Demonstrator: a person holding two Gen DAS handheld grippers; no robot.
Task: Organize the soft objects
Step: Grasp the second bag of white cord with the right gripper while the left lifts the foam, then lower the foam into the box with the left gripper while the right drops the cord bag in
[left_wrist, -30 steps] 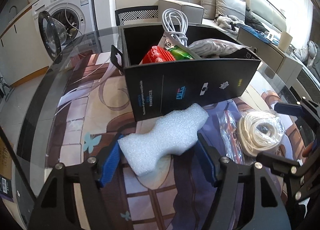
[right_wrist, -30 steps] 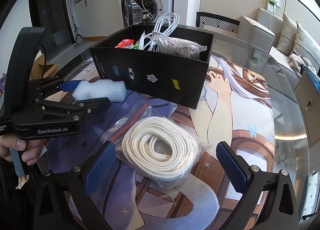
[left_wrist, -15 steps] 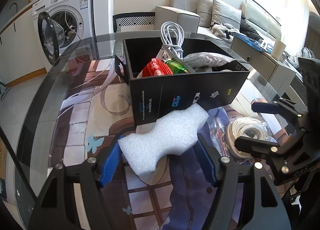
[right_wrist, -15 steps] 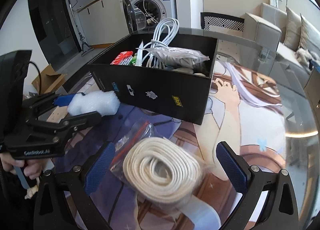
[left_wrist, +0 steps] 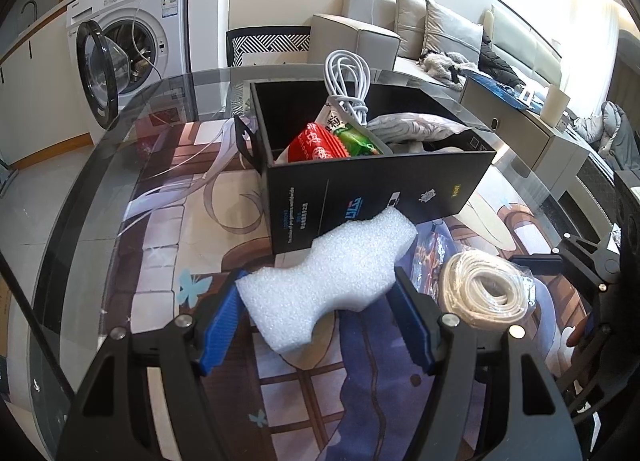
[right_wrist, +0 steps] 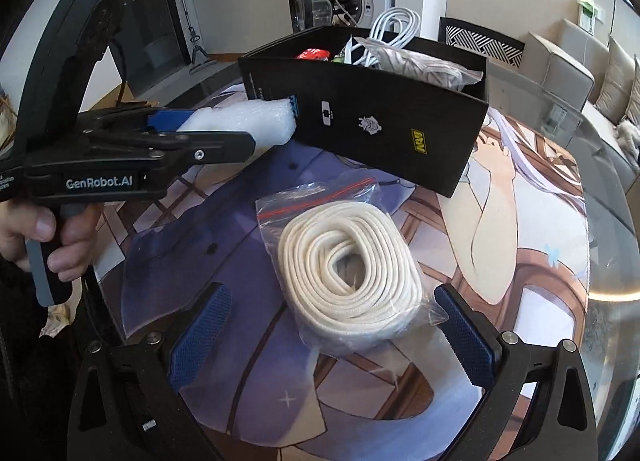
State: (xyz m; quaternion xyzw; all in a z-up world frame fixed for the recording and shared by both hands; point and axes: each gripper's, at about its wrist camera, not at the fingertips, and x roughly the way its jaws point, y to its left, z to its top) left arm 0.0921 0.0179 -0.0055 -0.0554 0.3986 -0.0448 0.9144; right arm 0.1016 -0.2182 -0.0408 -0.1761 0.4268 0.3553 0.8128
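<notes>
My left gripper (left_wrist: 320, 317) is shut on a white foam block (left_wrist: 332, 273) and holds it above the table, just in front of the black box (left_wrist: 380, 189); the block also shows in the right wrist view (right_wrist: 244, 121). A coil of white rope in a clear zip bag (right_wrist: 352, 273) lies on the printed mat. My right gripper (right_wrist: 332, 337) is open, its blue pads on either side of the bag's near end. The box (right_wrist: 372, 121) holds a white cable, red and green packets and a grey cloth.
The round glass table (left_wrist: 80, 189) carries a printed mat (right_wrist: 520, 221). A washing machine with its door open (left_wrist: 120, 49) stands behind, a sofa (left_wrist: 440, 37) at the back right. The left gripper's body (right_wrist: 100, 165) sits close to the left of the rope bag.
My left gripper has lifted the foam block higher toward the box. My right gripper has moved forward over the rope bag, which now lies between its open fingers.
</notes>
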